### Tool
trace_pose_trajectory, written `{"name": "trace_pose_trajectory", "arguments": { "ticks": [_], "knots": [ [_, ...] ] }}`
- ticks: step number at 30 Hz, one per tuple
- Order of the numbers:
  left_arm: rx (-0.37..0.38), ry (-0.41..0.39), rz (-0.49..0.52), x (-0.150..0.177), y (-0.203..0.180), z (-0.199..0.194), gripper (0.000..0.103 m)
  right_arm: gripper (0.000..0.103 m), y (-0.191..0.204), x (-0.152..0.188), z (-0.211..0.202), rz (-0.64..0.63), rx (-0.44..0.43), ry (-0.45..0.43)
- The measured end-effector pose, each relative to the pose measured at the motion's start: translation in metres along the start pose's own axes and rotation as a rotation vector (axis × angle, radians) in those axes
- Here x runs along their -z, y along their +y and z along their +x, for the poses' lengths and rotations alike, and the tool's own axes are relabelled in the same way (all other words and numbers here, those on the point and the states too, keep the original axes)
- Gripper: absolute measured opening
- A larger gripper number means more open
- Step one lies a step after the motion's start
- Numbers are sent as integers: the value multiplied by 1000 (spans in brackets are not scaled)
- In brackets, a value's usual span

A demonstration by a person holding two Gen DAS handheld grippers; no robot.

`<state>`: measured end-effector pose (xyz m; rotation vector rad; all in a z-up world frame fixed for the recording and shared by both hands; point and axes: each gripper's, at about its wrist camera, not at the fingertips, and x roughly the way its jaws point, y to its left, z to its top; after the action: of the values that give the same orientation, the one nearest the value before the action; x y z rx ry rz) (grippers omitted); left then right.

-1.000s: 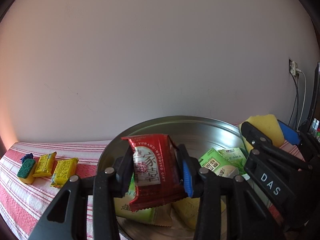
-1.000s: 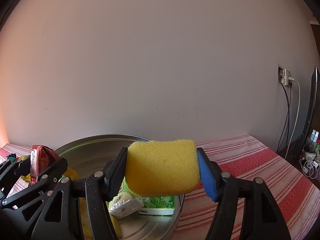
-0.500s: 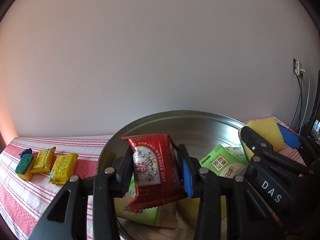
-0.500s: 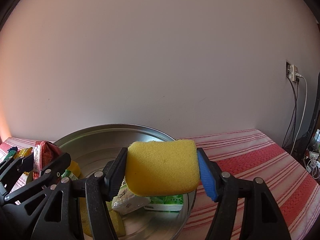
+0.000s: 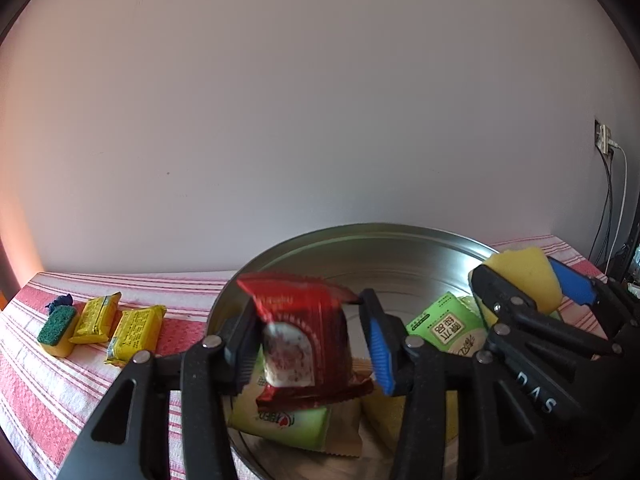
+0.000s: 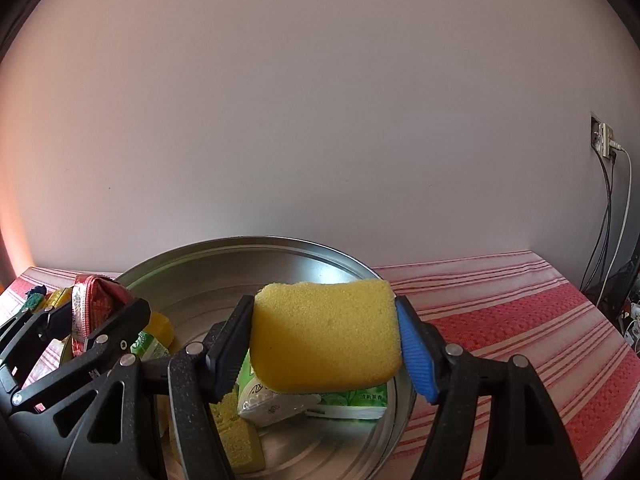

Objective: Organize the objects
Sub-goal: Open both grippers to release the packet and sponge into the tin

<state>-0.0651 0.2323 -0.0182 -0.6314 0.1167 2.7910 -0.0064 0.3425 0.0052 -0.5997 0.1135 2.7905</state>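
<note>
Soft daylight, fisheye vignette, red packet point(image 5: 304, 344) perhaps motion-blurred

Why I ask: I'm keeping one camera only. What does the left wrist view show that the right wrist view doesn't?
Only left wrist: the green snack packet lying under the red packet, and the two yellow packets on the cloth in full. Only right wrist: the green-and-white tissue pack, a small white packet by it, and the wide stretch of striped cloth right of the metal bowl. Both: bowl, red packet, yellow sponge.

Two yellow packets point(image 5: 116, 326), one metal basin point(image 5: 360, 240)
</note>
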Motion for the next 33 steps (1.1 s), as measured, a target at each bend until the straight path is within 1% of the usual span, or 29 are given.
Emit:
{"name": "trace_pose_trajectory", "arguments": {
  "ticks": [1, 2, 3, 4, 5, 6, 8, 10, 11, 13, 16, 18, 20, 25, 30, 33],
  "knots": [
    [-2, -4, -9, 0, 2, 0, 59, 72, -1, 0, -1, 10, 0, -3],
    [-7, -9, -19, 0, 5, 0, 65, 74, -3, 0, -3, 25, 2, -6],
    [-13, -14, -30, 0, 8, 0, 76, 75, -12, 1, 1, 46, 1, -11],
    [-18, -20, -40, 0, 11, -1, 86, 75, -35, 5, 14, 74, -6, -18],
    [-20, -27, -49, -2, 14, -1, 91, 76, -42, 6, 15, 101, -15, -26],
    [-19, -38, -58, -3, 18, -3, 101, 78, -50, 7, 16, 128, -21, -37],
    [-15, -75, -70, -6, 18, -16, 102, 83, -60, 8, 11, 183, -14, -68],
    [-35, -111, -82, -9, 17, -29, 103, 83, -67, 10, 6, 229, 18, -107],
    [-54, -127, -89, -10, 20, -32, 103, 84, -60, 7, -6, 242, 35, -124],
    [-87, -149, -93, -9, 19, -33, 103, 84, -65, 7, -13, 261, 71, -158],
    [-147, -159, -57, -8, 27, -34, 103, 84, -67, 8, -23, 288, 108, -197],
    [-188, -175, -34, 1, 38, -42, 103, 84, -68, 10, -27, 295, 118, -221],
    [-218, -174, -33, 4, 55, -50, 103, 84, -64, 11, -30, 283, 117, -238],
    [-275, -152, -46, 15, 95, -54, 103, 84, -48, 9, -40, 227, 100, -252],
    [-321, -137, -33, 19, 129, -55, 103, 83, -38, 13, -57, 212, 159, -308],
    [-342, -130, -21, 24, 139, -59, 102, 83, -31, 17, -61, 238, 164, -282]
  ]
}}
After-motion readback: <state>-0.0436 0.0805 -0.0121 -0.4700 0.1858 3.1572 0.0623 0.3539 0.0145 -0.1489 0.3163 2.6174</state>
